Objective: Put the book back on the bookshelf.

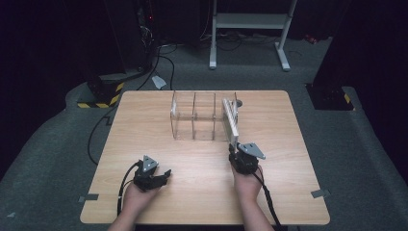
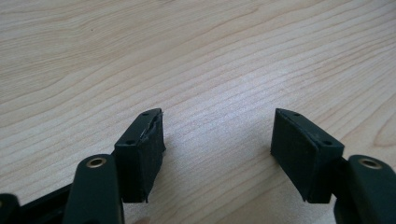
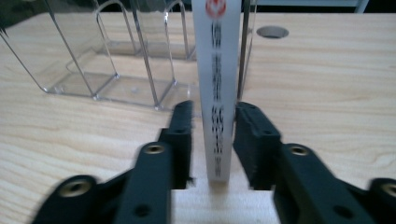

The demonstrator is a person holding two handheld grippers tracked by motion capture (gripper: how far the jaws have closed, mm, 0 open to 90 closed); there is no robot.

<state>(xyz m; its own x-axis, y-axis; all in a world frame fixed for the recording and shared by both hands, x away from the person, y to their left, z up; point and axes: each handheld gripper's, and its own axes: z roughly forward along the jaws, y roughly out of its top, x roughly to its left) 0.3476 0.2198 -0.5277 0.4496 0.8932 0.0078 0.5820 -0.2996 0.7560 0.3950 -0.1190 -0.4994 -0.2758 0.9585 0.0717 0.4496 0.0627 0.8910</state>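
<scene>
A wooden table (image 1: 144,120) is seen from above, with a clear rack (image 1: 195,115) of upright dividers standing near its far middle. A thin white book (image 1: 231,120) stands on edge in the rightmost slot of the rack, its spine turned toward the person and projecting out of the rack's near side. In the right gripper view the book (image 3: 216,88) is shown as a narrow white spine with dark lettering and a red mark at the top, set against the rack (image 3: 116,60). A round hole (image 3: 272,31) in the tabletop is seen just behind the rack on the right.

The right gripper (image 1: 235,148) is held at the near end of the book. Its jaws are placed either side of the spine, right gripper (image 3: 213,135), with a narrow gap visible on each side, so the book is not pinched.

The left gripper (image 1: 166,174) is held low over bare wood, well apart from the rack. Its jaws are spread wide, left gripper (image 2: 217,140), and nothing is held between them.
</scene>
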